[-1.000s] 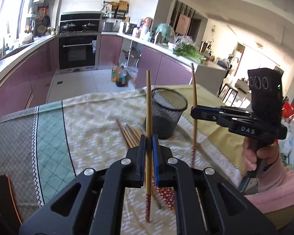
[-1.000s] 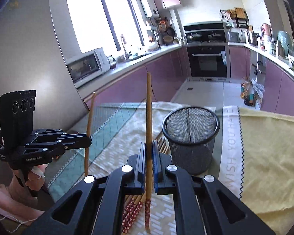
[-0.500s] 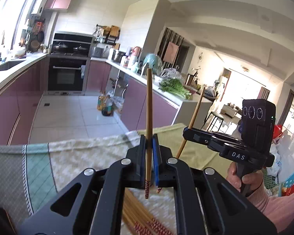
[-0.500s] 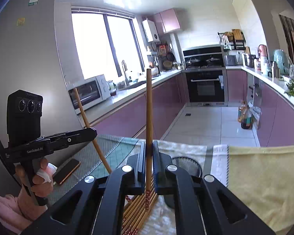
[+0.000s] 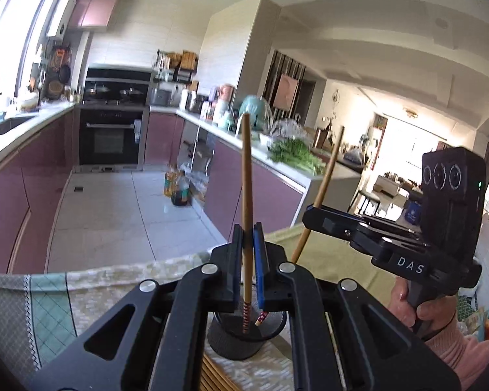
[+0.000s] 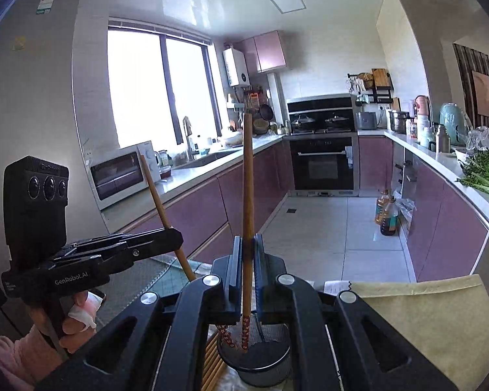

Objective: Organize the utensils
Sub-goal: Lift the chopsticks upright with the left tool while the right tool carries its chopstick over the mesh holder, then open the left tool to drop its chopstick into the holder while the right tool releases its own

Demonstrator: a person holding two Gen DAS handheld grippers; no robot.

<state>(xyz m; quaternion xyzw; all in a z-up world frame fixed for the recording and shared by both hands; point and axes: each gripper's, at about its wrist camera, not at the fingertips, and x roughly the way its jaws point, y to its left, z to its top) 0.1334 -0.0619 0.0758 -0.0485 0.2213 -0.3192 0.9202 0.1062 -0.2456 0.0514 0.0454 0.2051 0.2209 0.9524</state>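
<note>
Two handheld grippers, each pinching a single chopstick, hang over a black mesh cup (image 5: 244, 332) on the cloth-covered table (image 5: 91, 296). Nearest the lens, the left gripper (image 5: 248, 260) has its fingers pressed onto an upright chopstick (image 5: 246, 176), whose red-patterned tip sits within the cup's mouth. Just beside it, the right gripper (image 5: 309, 216) clamps a second chopstick (image 5: 326, 179) that leans in from the right, its decorated end also reaching the rim. The right wrist view agrees: the right chopstick (image 6: 247, 195) stands vertical between shut fingers, and the left gripper (image 6: 176, 238) slants its own stick (image 6: 156, 192) toward the same opening.

More chopsticks (image 6: 212, 358) lie in a loose row on the cloth by the cup's base, still to be sorted.

To finish the drop cleanly, both tips should probably go lower inside the rim before release, one stick at a time, so neither bounces out or tips the light cup. Beyond lie the oven (image 5: 109, 140) and purple cabinets.
</note>
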